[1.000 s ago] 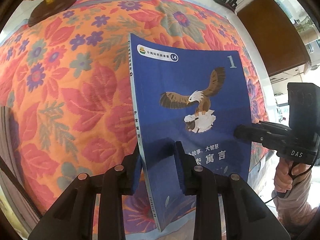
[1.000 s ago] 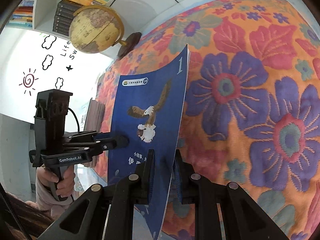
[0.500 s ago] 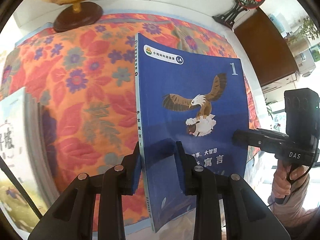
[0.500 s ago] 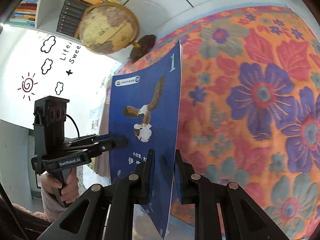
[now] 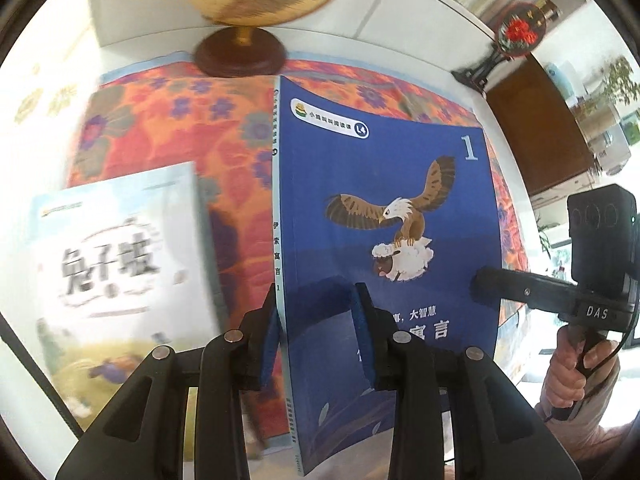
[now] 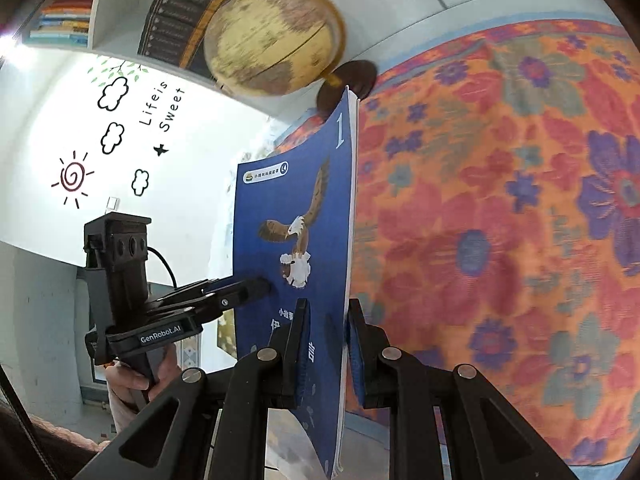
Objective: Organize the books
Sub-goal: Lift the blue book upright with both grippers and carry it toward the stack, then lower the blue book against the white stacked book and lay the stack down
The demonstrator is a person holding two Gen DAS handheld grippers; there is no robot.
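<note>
While left jaws open around it, right jaws clamp the blue book [image 5: 332, 168] (eagle cover).

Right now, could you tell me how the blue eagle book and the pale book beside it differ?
The blue eagle book is held up between both grippers; the pale book is in neither gripper. The blue eagle book's cover is dark and sharp; the pale book's is light and blurred. Both carry Chinese titles.

White wall [image 6: 180, 208] with sun and cloud decals; bookshelf [image 6: 100, 12]; floral cloth [image 6: 500, 220]; globe [image 6: 272, 36].
</note>
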